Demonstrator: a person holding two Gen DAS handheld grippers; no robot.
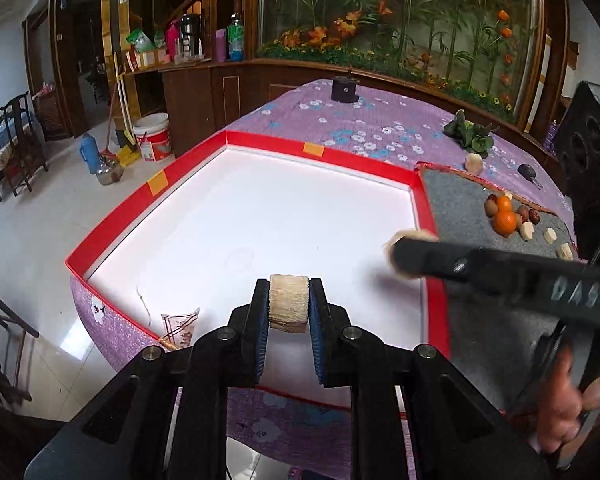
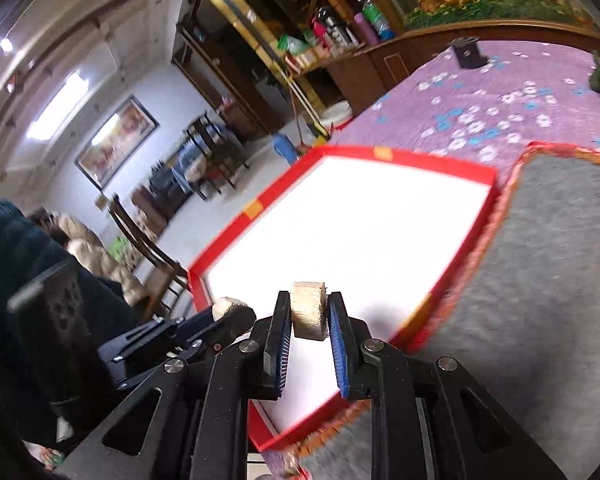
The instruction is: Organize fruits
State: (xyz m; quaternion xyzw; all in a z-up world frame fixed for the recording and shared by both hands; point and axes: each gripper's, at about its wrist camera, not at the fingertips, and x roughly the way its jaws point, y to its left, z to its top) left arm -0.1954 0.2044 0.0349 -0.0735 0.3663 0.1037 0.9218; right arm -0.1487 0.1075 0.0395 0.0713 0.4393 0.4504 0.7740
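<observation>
My left gripper (image 1: 289,304) is shut on a pale fibrous fruit chunk (image 1: 288,302) and holds it over the near part of a red-rimmed white tray (image 1: 236,142). My right gripper (image 2: 309,314) is shut on a similar pale chunk (image 2: 308,310) above the same tray's (image 2: 440,162) near right corner. The right gripper also shows in the left wrist view (image 1: 410,250), coming in from the right with its chunk (image 1: 404,236). The left gripper shows in the right wrist view (image 2: 230,312) with its chunk (image 2: 226,305). Oranges (image 1: 504,220), brown fruits (image 1: 490,205) and several pale chunks (image 1: 526,233) lie on a grey mat (image 1: 452,196).
The tray and mat lie on a purple flowered cloth (image 1: 340,120). A green leafy bunch (image 1: 470,134), a lone pale chunk (image 1: 474,163), a small dark object (image 1: 526,171) and a black block (image 1: 344,88) sit on the cloth farther back. A black speaker (image 1: 584,140) stands at right.
</observation>
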